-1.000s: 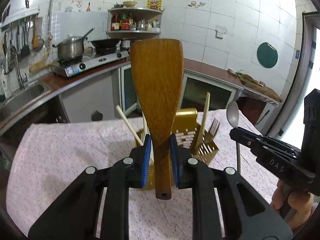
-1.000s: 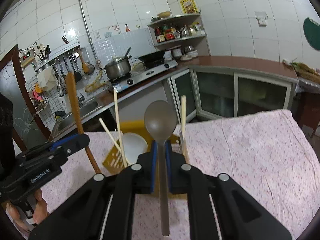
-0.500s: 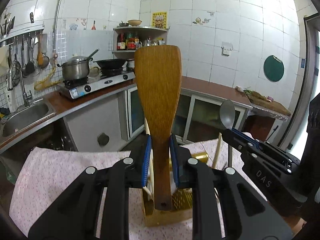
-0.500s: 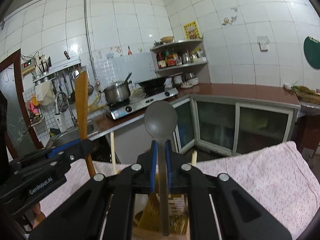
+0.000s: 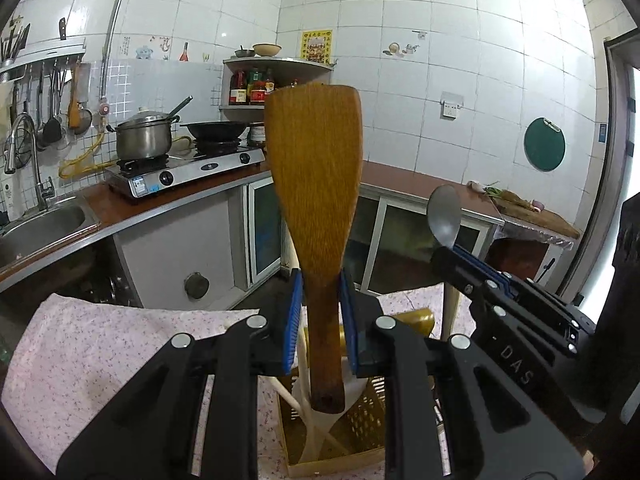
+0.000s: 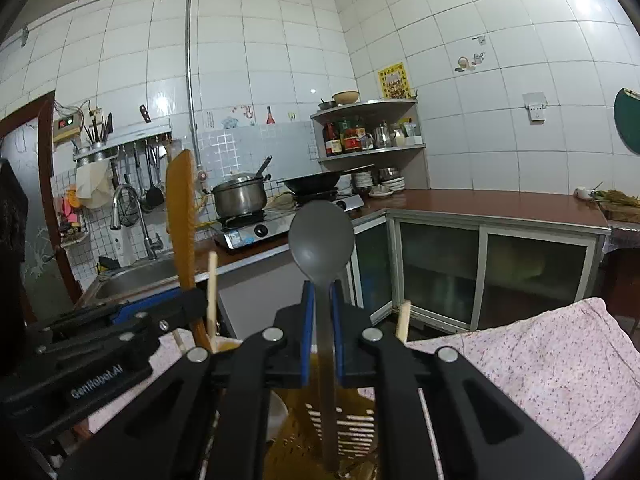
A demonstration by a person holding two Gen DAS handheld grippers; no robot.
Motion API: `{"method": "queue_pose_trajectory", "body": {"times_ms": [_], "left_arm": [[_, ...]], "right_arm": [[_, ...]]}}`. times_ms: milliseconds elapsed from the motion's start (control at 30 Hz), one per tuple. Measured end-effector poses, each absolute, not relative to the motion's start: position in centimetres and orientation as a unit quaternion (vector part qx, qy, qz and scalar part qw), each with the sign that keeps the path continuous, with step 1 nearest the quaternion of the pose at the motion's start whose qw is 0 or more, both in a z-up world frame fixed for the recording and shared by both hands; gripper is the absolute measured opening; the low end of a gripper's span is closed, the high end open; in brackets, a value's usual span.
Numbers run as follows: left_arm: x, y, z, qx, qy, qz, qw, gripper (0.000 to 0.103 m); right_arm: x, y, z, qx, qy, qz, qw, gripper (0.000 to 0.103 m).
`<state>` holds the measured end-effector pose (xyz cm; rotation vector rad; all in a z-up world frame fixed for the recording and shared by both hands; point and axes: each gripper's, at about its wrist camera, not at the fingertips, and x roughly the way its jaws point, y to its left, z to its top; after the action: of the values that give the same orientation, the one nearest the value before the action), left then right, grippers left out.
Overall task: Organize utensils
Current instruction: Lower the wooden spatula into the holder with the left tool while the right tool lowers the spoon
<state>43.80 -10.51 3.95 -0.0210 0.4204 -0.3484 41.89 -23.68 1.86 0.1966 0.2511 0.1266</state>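
Left gripper [image 5: 319, 322]: my jaws were clenched on the handle of the wooden spatula [image 5: 315, 184], blue pads pressing both sides of it.
Wooden spatula: it stood upright, blade up, its butt end hanging just above the yellow utensil holder [image 5: 362, 404].
Right gripper [image 6: 320, 334]: my jaws were clenched on the thin handle of the grey spoon [image 6: 322, 236].
Grey spoon: upright too, bowl on top, its handle running down between my pads toward the slotted yellow wall below.
Yellow utensil holder: it sat on the worktop under the flowered cloth [image 5: 100, 344], directly beneath both grippers (much of it hidden behind my own fingers).
Inside the holder: pale chopsticks [image 6: 212, 292] stuck up at angles, and something white [image 5: 324, 420] lay lower down; I could not tell what it was.
Spacing: the two grippers were near each other, not touching.
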Motion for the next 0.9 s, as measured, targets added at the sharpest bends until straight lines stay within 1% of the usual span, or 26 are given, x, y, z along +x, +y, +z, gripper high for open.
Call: {"method": "queue_pose_trajectory", "body": {"times_ms": [167, 433, 667, 800, 900], "left_arm": [[43.7, -10.0, 2.2, -0.02, 0.214, -0.175, 0.961, 0.018], [42.5, -10.4, 0.3, 0.01, 0.225, -0.178, 0.958, 0.019], [41.8, -10.2, 0.4, 0.031, 0.231, -0.171, 0.957, 0.02], [41.3, -10.4, 0.4, 0.053, 0.23, -0.165, 0.958, 0.021], [41.6, -10.4, 0.2, 0.054, 0.24, -0.166, 0.955, 0.021]], "right_arm": [[41.5, -23.6, 0.3, 0.085, 0.126, 0.07, 0.986, 0.009], [40.6, -23.9, -0.4, 0.087, 0.133, 0.077, 0.984, 0.009], [41.2, -25.4, -0.1, 0.164, 0.108, 0.102, 0.975, 0.009], [40.5, -24.0, -1.4, 0.109, 0.097, 0.09, 0.985, 0.009], [40.0, -23.8, -1.3, 0.1, 0.091, 0.098, 0.986, 0.009]]}}
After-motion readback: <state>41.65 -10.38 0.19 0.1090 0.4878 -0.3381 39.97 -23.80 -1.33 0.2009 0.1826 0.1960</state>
